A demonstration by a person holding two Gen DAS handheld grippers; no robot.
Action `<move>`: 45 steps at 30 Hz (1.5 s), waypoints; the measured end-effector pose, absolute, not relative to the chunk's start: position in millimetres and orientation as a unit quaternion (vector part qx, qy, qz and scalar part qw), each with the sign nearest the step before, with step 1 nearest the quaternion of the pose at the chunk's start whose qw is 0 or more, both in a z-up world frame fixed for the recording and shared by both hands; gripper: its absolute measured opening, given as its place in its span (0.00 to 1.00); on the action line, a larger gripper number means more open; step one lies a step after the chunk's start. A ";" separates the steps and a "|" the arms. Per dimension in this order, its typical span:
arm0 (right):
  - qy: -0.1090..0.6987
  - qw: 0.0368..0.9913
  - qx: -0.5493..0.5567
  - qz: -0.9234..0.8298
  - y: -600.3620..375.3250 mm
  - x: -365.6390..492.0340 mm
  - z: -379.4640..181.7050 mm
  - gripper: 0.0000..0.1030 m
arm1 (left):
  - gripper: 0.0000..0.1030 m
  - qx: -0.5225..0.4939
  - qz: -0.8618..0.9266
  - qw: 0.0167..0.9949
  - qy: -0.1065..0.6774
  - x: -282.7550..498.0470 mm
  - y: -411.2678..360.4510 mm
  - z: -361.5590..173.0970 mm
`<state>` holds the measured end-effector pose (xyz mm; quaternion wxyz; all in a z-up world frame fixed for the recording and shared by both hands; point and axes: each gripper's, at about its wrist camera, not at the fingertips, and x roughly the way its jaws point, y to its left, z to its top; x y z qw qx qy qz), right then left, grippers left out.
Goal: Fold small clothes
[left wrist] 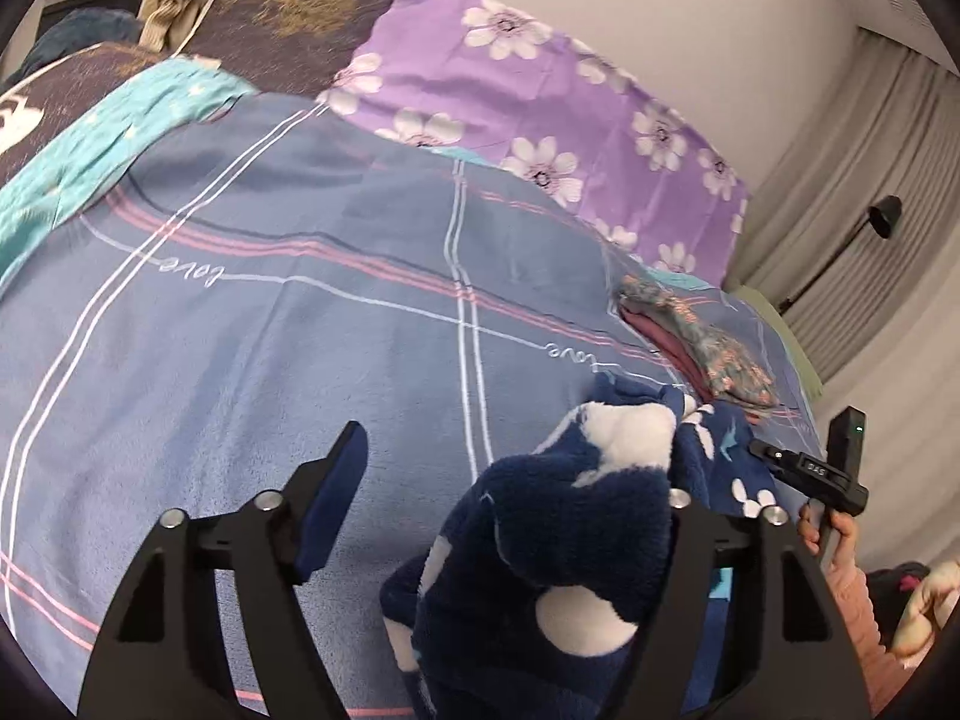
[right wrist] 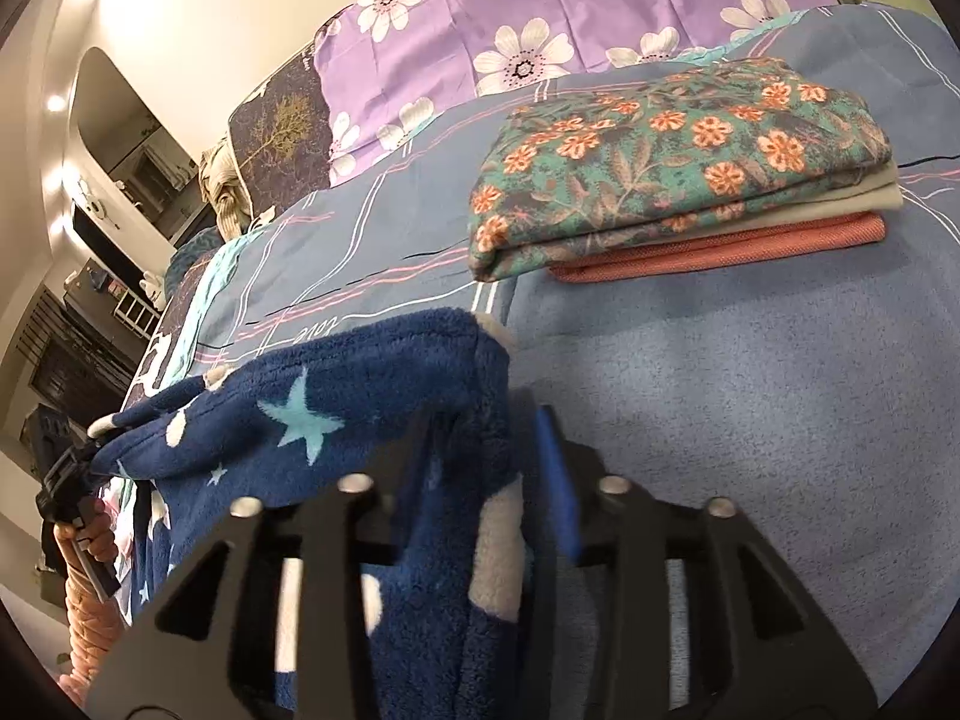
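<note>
Left wrist view shows the left gripper (left wrist: pixel 510 480) with its jaws spread wide; the navy fleece garment (left wrist: pixel 576 546) drapes over the right-hand finger, while the left-hand pad (left wrist: pixel 333 504) stands clear of it, so the jaws are released, not clenched. Right wrist view shows the right gripper (right wrist: pixel 498 468) with the same plush cloth, navy with white dots and pale blue stars, bunched between its fingers; whether the pads press on it I cannot tell. The garment hangs above the blue checked bedspread (right wrist: pixel 750 420), at the near edge of the bed. Beyond the garment lies a folded stack (right wrist: pixel 678 180): a green floral piece on top, beige next, then rust-red. Behind that stack sits a purple flowered pillow (right wrist: pixel 540 6). Bare bedspread stretches to the left of the garment.
</note>
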<state>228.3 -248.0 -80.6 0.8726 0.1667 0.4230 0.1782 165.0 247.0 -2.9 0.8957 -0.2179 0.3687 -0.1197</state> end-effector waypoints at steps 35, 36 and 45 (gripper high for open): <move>0.342 0.876 0.221 0.257 -251.3 224.2 -43.2 0.11 | 0.08 -0.187 -0.125 0.892 0.393 203.9 238.7 -22.7; 0.340 0.882 0.212 0.249 -250.8 224.3 -39.9 0.12 | 0.08 -0.181 -0.114 0.894 0.393 203.8 241.0 -22.6; 0.435 0.873 0.148 0.162 -242.9 233.9 -94.6 0.33 | 0.40 -0.181 -0.060 0.875 0.446 196.5 251.1 -69.4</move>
